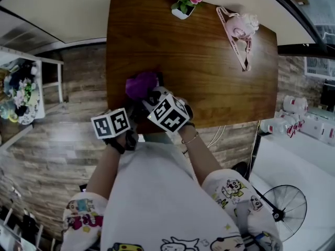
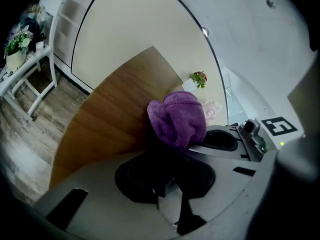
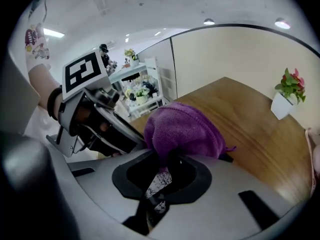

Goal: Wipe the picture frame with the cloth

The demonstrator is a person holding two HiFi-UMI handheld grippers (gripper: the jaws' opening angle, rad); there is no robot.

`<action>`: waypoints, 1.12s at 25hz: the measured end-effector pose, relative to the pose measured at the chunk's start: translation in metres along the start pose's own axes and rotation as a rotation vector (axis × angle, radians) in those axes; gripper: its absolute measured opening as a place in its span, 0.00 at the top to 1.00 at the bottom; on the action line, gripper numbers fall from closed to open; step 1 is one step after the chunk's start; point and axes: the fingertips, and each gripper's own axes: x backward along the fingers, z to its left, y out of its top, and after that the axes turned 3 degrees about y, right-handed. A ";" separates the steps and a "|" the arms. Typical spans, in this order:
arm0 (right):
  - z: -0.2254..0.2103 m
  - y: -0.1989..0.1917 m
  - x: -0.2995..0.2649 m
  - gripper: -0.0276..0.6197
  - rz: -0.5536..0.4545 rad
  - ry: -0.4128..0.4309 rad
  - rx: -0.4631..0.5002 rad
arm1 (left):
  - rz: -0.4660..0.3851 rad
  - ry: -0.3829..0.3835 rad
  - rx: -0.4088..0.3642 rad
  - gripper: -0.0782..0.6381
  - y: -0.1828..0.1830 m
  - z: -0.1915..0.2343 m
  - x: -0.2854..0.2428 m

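Left gripper [image 2: 161, 159]: jaws apparently pressed together at the lower fold of the cloth [image 2: 177, 118], probably nipping it; too dark there to be sure.

Cloth: purple, bunched into a ball, over the near edge of the counter [image 1: 209, 82], between the two grippers.

Right gripper [image 3: 167, 166]: pinching the cloth from below, with the bulk bulging over the jaws.

Farther right, along the far edge: potted flower [image 1: 184, 3], then picture frame [image 1: 238, 33], pink, lying on the counter near the far right corner, well apart from the cloth, not yet wiped.

Handling, judged: cloth soft, light and limp; best taken by a thick bunch, leaving a free pad for wiping. Frame light and rigid, likely to skid under a wipe; best steadied by an outer edge and wiped gently across the face.

Count: cloth 1; picture frame 1; potted flower 1; grippers 2.
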 end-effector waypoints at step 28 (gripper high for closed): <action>-0.025 -0.051 0.036 0.88 0.013 -0.163 -0.090 | 0.008 0.013 -0.061 0.81 -0.001 0.000 -0.001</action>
